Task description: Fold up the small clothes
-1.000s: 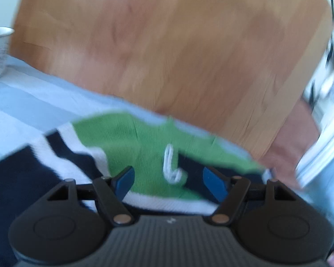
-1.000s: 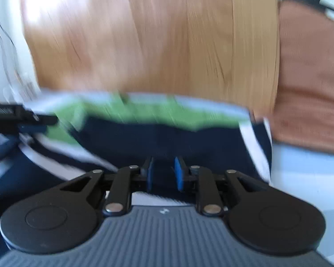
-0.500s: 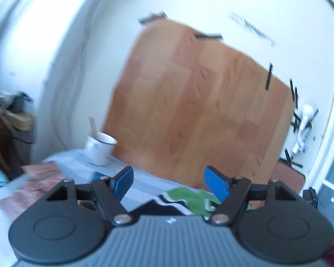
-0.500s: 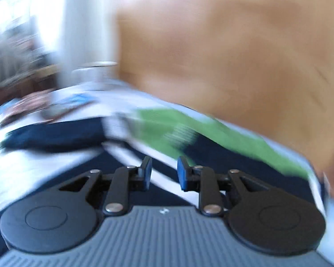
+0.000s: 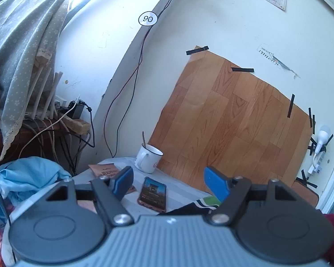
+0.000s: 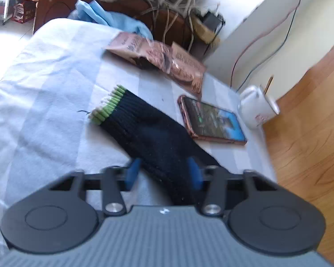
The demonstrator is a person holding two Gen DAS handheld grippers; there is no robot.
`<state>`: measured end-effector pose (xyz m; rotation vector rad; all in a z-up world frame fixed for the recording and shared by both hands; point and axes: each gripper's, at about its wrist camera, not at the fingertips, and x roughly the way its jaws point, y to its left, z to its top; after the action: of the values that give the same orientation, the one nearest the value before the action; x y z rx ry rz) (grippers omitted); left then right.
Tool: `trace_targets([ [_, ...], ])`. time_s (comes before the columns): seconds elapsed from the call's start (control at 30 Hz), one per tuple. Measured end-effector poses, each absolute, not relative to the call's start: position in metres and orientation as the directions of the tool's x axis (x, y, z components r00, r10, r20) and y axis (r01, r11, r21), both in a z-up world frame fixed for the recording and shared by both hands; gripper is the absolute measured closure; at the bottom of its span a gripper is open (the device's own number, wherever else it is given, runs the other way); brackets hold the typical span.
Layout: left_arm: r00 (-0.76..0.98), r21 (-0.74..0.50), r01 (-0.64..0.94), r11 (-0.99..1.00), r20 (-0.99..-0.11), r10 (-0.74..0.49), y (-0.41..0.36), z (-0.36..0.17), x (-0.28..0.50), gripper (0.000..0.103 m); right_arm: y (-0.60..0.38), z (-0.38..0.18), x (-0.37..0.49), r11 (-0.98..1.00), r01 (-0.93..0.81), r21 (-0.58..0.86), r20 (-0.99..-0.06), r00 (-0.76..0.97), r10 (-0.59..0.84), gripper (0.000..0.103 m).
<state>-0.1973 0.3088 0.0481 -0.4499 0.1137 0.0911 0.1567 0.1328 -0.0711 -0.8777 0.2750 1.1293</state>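
Swung away from the sweater body toward the phone [image 6: 211, 120]; right tool [image 6: 164, 173] closing around the navy sleeve [image 6: 151, 133], lower centre; left tool [image 5: 169, 183] wide open, empty.

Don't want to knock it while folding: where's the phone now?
Right wrist view, right of centre: the phone lies flat between the dark sleeve and the white mug.

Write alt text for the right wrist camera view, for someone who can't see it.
A dark navy knit sleeve with a green-edged cuff lies on a pale striped cloth, its near end between the closing jaws of the right gripper. Beyond it sit a phone, a white mug and brown snack packets.
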Motion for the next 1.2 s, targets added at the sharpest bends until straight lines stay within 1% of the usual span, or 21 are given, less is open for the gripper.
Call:
trace_targets([
  [0.1,0.992,-0.435,-0.083,0.896,-0.125,0.031,0.305,0.048,-0.185,0.031,0.13,-0.039,0.176,0.283,-0.879,-0.382,-0.496,0.454,0.74,0.091],
  [0.2,0.991,-0.453,-0.034,0.891,-0.133,-0.03,0.295,0.049,-0.158,0.031,0.102,0.013,0.222,0.487,-0.845,-0.219,-0.347,0.534,0.771,0.091],
  [0.23,0.989,-0.457,-0.019,0.889,-0.139,-0.051,0.29,0.051,-0.146,0.031,0.086,0.033,0.238,0.573,-0.791,-0.213,-0.388,0.607,0.694,0.091],
  [0.3,0.984,-0.459,0.013,0.888,-0.154,-0.094,0.276,0.053,-0.118,0.031,0.031,0.073,0.267,0.707,-0.704,-0.071,-0.282,0.694,0.663,0.091],
  [0.37,0.975,-0.464,0.043,0.885,-0.172,-0.138,0.26,0.055,-0.086,0.031,-0.032,0.096,0.286,0.802,-0.592,0.074,-0.21,0.777,0.593,0.091],
  [0.43,0.962,-0.479,0.069,0.875,-0.202,-0.187,0.242,0.055,-0.05,0.031,-0.099,0.1,0.293,0.858,-0.472,0.204,-0.171,0.846,0.506,0.091],
  [0.53,0.933,-0.494,0.097,0.864,-0.257,-0.252,0.213,0.048,0.016,0.031,-0.182,0.071,0.293,0.877,-0.347,0.333,-0.187,0.887,0.422,0.091],
  [0.6,0.908,-0.496,0.107,0.861,-0.304,-0.288,0.192,0.039,0.064,0.031,-0.22,0.034,0.292,0.872,-0.282,0.401,-0.228,0.891,0.393,0.09],
  [0.67,0.868,-0.498,0.102,0.861,-0.378,-0.321,0.167,0.024,0.116,0.031,-0.245,-0.007,0.294,0.849,-0.218,0.481,-0.297,0.871,0.392,0.09],
  [0.73,0.81,-0.509,0.103,0.854,-0.456,-0.37,0.142,0.007,0.166,0.031,-0.261,-0.042,0.296,0.803,-0.168,0.571,-0.337,0.845,0.416,0.09],
  [0.8,0.757,-0.51,0.099,0.854,-0.518,-0.397,0.119,-0.011,0.205,0.031,-0.275,-0.068,0.294,0.767,-0.134,0.628,-0.35,0.831,0.432,0.09],
  [0.87,0.722,-0.497,0.097,0.862,-0.561,-0.405,0.099,-0.025,0.23,0.031,-0.286,-0.074,0.292,0.744,-0.138,0.653,-0.337,0.827,0.449,0.09],
  [0.9,0.712,-0.483,0.097,0.87,-0.578,-0.399,0.09,-0.03,0.238,0.044,-0.291,-0.071,0.291,0.734,-0.153,0.661,-0.32,0.828,0.46,0.09],
  [0.93,0.708,-0.456,0.093,0.885,-0.594,-0.38,0.081,-0.035,0.244,0.062,-0.291,-0.068,0.289,0.715,-0.187,0.673,-0.282,0.829,0.482,0.09],
  [0.97,0.71,-0.422,0.084,0.902,-0.61,-0.352,0.074,-0.039,0.247,0.094,-0.3,-0.059,0.281,0.699,-0.235,0.675,-0.228,0.835,0.501,0.09],
  [1.03,0.748,-0.401,0.09,0.912,-0.577,-0.327,0.072,-0.042,0.241,0.093,-0.306,-0.045,0.266,0.687,-0.323,0.651,-0.144,0.836,0.53,0.09],
  [1.07,0.768,-0.379,0.092,0.921,-0.562,-0.308,0.072,-0.039,0.237,0.093,-0.306,-0.045,0.262,0.693,-0.332,0.64,-0.145,0.834,0.533,0.09],
  [1.1,0.785,-0.348,0.087,0.933,-0.553,-0.28,0.072,-0.037,0.235,0.093,-0.307,-0.051,0.26,0.711,-0.31,0.631,-0.179,0.834,0.522,0.089],
  [1.13,0.797,-0.331,0.083,0.94,-0.544,-0.262,0.073,-0.036,0.233,0.093,-0.307,-0.059,0.263,0.749,-0.257,0.61,-0.257,0.83,0.494,0.084],
  [1.17,0.798,-0.331,0.078,0.941,-0.545,-0.258,0.074,-0.037,0.234,0.093,-0.304,-0.068,0.263,0.805,-0.204,0.557,-0.356,0.818,0.453,0.082],
  [1.2,0.792,-0.329,0.07,0.942,-0.556,-0.253,0.073,-0.039,0.237,0.093,-0.302,-0.075,0.261,0.853,-0.17,0.493,-0.425,0.808,0.407,0.077],
])
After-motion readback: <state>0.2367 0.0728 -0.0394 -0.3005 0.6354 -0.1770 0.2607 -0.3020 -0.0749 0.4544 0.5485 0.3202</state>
